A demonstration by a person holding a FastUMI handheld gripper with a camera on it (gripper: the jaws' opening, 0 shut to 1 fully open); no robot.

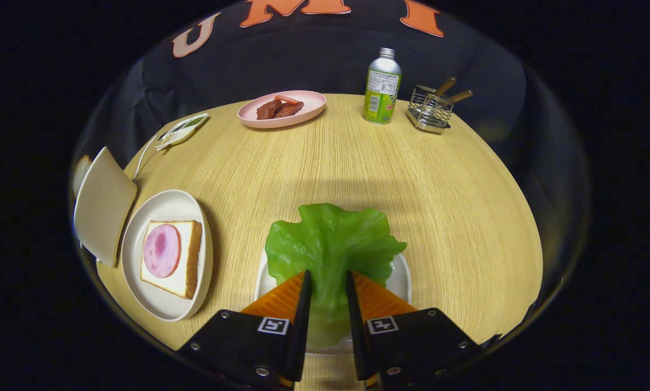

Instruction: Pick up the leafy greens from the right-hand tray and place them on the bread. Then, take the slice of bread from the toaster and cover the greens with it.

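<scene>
A green lettuce leaf spreads out over a small white tray on the wooden table. My gripper is shut on the leaf's stem end, both fingers pressing on it, and the leaf fans out ahead of them. To the left of the fingers stands a white plate with a slice of bread that carries a round pink slice of ham. Left of that plate is a cream toaster, with a bit of a bread slice showing behind it.
At the far side of the table are a pink plate with brown meat pieces, a green and silver bottle and a wire holder with wooden-handled utensils. A small packet with a white cable lies at the far left.
</scene>
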